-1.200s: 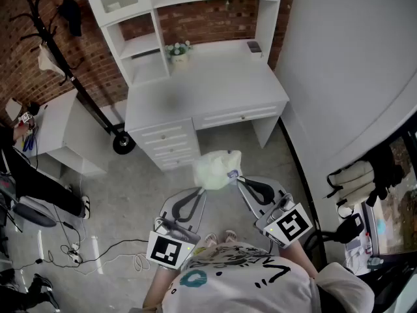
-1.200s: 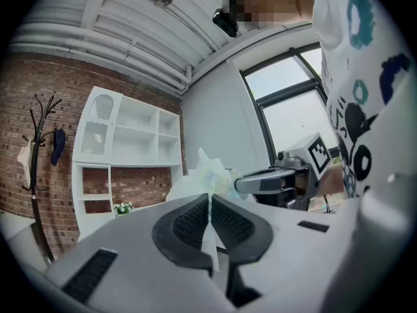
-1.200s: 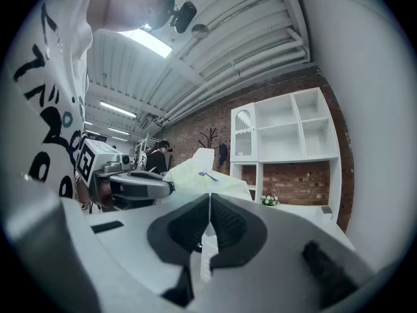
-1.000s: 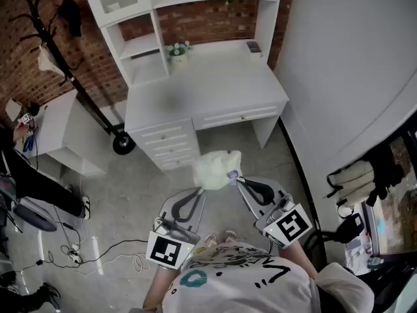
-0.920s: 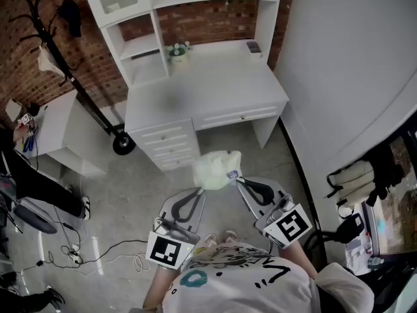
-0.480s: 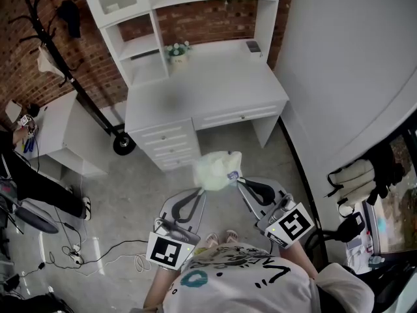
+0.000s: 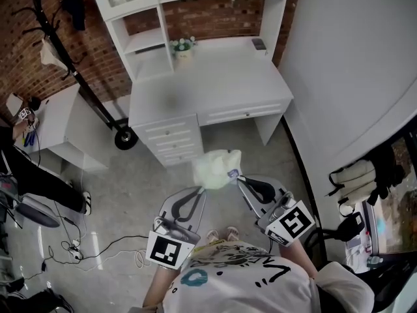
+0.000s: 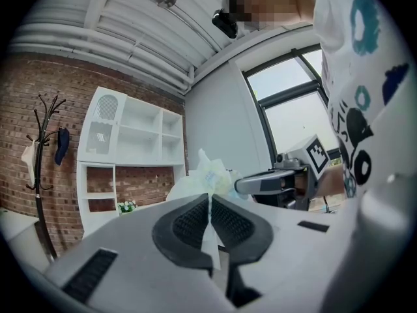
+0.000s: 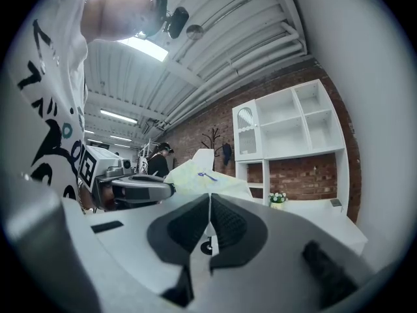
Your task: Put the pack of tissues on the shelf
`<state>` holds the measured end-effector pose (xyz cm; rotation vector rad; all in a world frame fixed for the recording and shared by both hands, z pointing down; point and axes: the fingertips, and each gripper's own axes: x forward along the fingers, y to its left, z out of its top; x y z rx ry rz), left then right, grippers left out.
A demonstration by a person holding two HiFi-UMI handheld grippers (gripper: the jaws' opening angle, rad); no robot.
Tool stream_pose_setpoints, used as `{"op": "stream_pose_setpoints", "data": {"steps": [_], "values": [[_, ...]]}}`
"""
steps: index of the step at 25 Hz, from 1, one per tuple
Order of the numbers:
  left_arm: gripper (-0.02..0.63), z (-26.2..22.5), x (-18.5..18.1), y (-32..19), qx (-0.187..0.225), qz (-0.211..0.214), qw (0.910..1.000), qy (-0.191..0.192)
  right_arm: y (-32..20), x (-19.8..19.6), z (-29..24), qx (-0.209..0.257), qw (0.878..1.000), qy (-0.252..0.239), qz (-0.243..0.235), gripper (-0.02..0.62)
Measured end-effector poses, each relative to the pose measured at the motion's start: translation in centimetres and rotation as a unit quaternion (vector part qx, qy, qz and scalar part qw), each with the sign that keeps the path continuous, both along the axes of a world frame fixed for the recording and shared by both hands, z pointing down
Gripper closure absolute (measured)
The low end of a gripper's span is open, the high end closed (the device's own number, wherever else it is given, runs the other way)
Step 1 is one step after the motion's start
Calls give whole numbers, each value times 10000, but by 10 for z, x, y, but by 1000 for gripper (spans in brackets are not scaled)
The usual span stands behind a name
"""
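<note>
Shoulders in a white printed T-shirt (image 7: 241,285) fill the bottom edge of the head view. Just ahead of them the left gripper (image 7: 203,189) and the right gripper (image 7: 236,178) point forward and angle in toward each other. Between their tips is the pack of tissues (image 7: 216,168), a soft pale green-white pack with a small blue mark on its wrapper. It is held up over the grey floor (image 7: 124,188), well short of the furniture. The left gripper view shows that gripper's jaws clamped tight on a thin flap of the wrapper, with the bulk of the pack bulging past the tips. The right gripper view shows the same from the other side, jaws pressed together on a wrapper edge. Loose cables (image 7: 85,253) lie on the floor off to the left. Beyond the pack stands a white desk (image 7: 215,87) with a stack of drawers (image 7: 171,139) under its left half. Near the back of the desktop sit a small pot of flowers (image 7: 184,45) and, toward the right, a small dark object (image 7: 258,44) too small to identify. A white shelf unit (image 7: 146,41) rises from the rear of the desk against a brick wall (image 7: 208,18). Left of the desk a black coat rack (image 7: 68,57) stands by a low white side table (image 7: 49,119)
</note>
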<state>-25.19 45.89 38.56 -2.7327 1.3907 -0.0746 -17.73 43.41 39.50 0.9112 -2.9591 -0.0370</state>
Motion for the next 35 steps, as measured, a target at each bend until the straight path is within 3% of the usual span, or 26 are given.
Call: {"op": "stream_pose_setpoints", "data": {"steps": [16, 35], "values": [[586, 18, -23, -14, -220, 53, 9997, 70, -12, -22, 17, -192, 9997, -86, 133, 567], [588, 3, 18, -135, -20, -138, 9999, 75, -136, 19, 2, -15, 10000, -57, -78, 567]]}}
